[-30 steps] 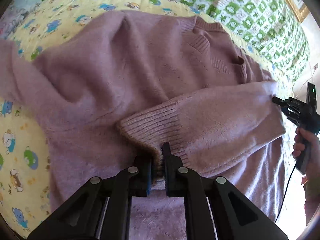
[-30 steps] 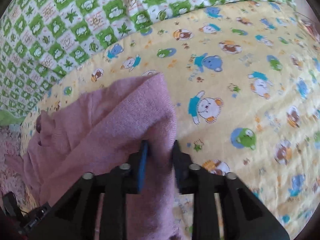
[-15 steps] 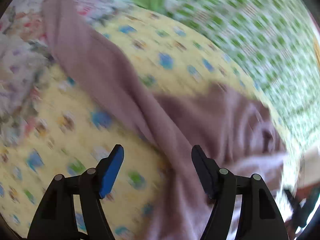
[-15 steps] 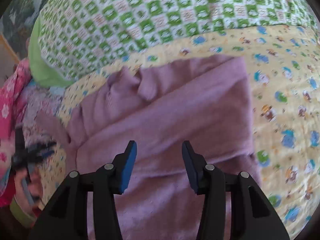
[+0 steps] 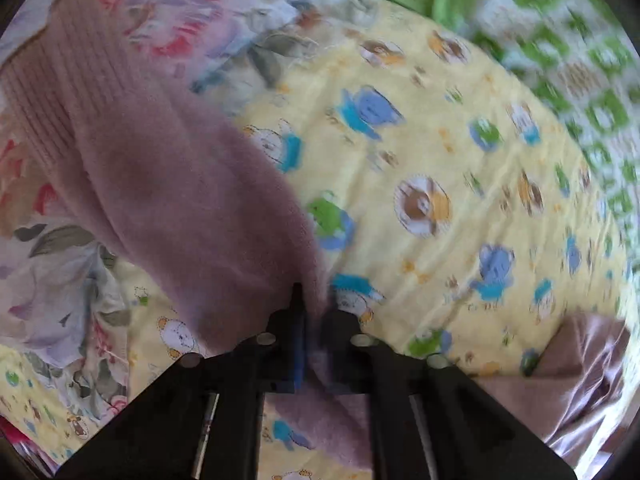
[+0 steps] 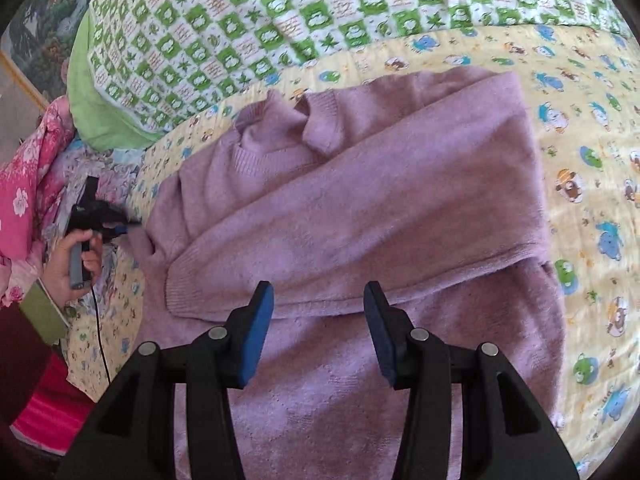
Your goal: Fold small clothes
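A mauve knit sweater (image 6: 360, 184) lies face up on the bed. Its one sleeve (image 6: 320, 240) is folded across the chest, cuff (image 6: 180, 284) toward the left. My right gripper (image 6: 318, 304) hovers open over the body below that sleeve, with nothing between its jaws. The other sleeve (image 5: 180, 184) stretches out to the side, and its ribbed cuff (image 5: 60, 80) rests on a floral sheet. My left gripper (image 5: 314, 308) is shut on that sleeve's edge partway along. In the right wrist view the left gripper (image 6: 120, 226) shows at the sweater's left side, held by a hand (image 6: 68, 260).
A yellow cartoon-print blanket (image 6: 592, 160) lies under the sweater. A green checked quilt (image 6: 280, 20) is bunched at the far side. A floral sheet (image 5: 180, 12) and pink floral fabric (image 6: 24, 184) lie at the left. A black cable (image 6: 100, 340) hangs from the left gripper.
My left gripper let go of the folded sleeve's cuff, swung left with jaws wide, and shut on the outstretched sleeve. My right gripper released the shoulder fold and drew back over the body.
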A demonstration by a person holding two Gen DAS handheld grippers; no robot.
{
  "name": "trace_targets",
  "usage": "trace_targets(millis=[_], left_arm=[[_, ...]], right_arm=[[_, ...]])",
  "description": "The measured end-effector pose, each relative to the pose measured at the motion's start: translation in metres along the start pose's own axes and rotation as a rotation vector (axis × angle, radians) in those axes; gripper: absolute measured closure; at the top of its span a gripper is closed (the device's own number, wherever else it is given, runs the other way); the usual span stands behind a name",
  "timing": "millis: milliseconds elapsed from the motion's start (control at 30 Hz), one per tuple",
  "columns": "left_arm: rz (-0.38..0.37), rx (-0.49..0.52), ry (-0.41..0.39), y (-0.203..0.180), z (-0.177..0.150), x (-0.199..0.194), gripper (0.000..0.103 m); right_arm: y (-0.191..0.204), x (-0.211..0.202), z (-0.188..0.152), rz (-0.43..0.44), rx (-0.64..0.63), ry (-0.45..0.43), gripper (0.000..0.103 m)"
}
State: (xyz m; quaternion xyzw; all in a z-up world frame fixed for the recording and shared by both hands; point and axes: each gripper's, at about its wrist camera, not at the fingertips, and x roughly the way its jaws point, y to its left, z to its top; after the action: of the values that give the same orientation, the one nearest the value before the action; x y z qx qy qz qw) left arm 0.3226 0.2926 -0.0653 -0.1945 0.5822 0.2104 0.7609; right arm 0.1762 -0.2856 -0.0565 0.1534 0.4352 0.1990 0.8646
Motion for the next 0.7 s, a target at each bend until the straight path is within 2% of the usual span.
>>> trace_targets(millis=[67, 133, 167, 267, 333, 367, 400, 467, 500, 567, 633, 700], left_arm=[[-0.011, 0.083, -0.074, -0.020, -0.013, -0.024, 0.098], [-0.087, 0.180, -0.149, -0.049, -0.032, -0.061, 0.098], [-0.141, 0.231, -0.185, -0.065, -0.043, -0.081, 0.098], [-0.333, 0.469, -0.280, -0.136, -0.104, -0.144, 0.097], [-0.496, 0.643, -0.249, -0.185, -0.160, -0.169, 0.090], [-0.556, 0.727, -0.225, -0.208, -0.190, -0.172, 0.082], [-0.575, 0.796, -0.206, -0.229, -0.220, -0.173, 0.066], [-0.539, 0.893, -0.187, -0.249, -0.261, -0.161, 0.054], [-0.512, 0.933, -0.166, -0.254, -0.281, -0.149, 0.054], [-0.495, 0.946, -0.114, -0.248, -0.297, -0.132, 0.054], [-0.465, 0.927, -0.092, -0.227, -0.299, -0.117, 0.054], [-0.417, 0.888, -0.106, -0.201, -0.296, -0.110, 0.054]], right_arm=[[-0.005, -0.007, 0.003, -0.013, 0.009, -0.023, 0.055], [-0.008, -0.015, 0.006, -0.021, 0.024, -0.047, 0.055], [-0.010, -0.019, 0.007, -0.022, 0.032, -0.061, 0.055], [-0.013, -0.030, 0.011, -0.031, 0.062, -0.101, 0.055], [-0.016, -0.038, 0.015, -0.038, 0.090, -0.129, 0.055], [-0.016, -0.041, 0.017, -0.037, 0.101, -0.140, 0.055], [-0.016, -0.043, 0.018, -0.037, 0.108, -0.148, 0.055], [-0.014, -0.044, 0.021, -0.038, 0.107, -0.150, 0.055], [-0.013, -0.043, 0.022, -0.037, 0.101, -0.141, 0.055], [-0.009, -0.039, 0.024, -0.027, 0.085, -0.123, 0.055], [-0.002, -0.032, 0.026, -0.015, 0.056, -0.099, 0.055], [0.003, -0.022, 0.028, -0.014, 0.029, -0.084, 0.055]])
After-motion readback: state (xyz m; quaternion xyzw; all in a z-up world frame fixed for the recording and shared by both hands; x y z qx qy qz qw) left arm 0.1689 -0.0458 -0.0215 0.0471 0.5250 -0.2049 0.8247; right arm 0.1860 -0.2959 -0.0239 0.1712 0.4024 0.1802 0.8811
